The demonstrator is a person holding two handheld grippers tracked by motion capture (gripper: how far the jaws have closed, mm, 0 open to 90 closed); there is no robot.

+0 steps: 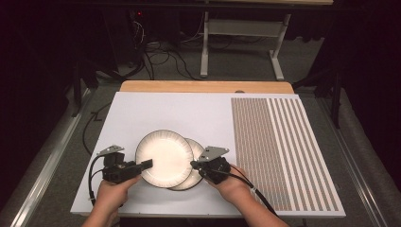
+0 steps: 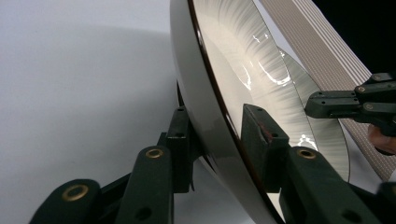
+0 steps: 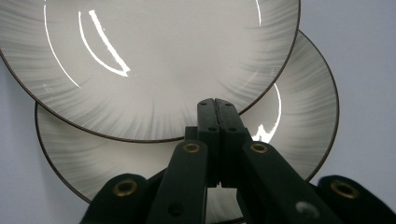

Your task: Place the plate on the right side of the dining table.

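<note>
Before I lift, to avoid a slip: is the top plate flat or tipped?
Tipped: the top plate rests partly on the lower plate, its edge between the left gripper jaws.

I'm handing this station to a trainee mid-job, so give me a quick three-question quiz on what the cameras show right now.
1. True or false: the upper plate lies partly over the lower plate.
2. Which claw has the upper plate's rim between its jaws? A) left claw B) right claw C) both
3. Fill in: in the right gripper view, the right claw's jaws are pressed ____.

Key
1. True. The upper plate overlaps the lower one, whose right part shows beside it on the white board.
2. A. In the left gripper view the rim sits between the two jaws of the left claw.
3. Together, with nothing between them, over the lower plate.
</note>
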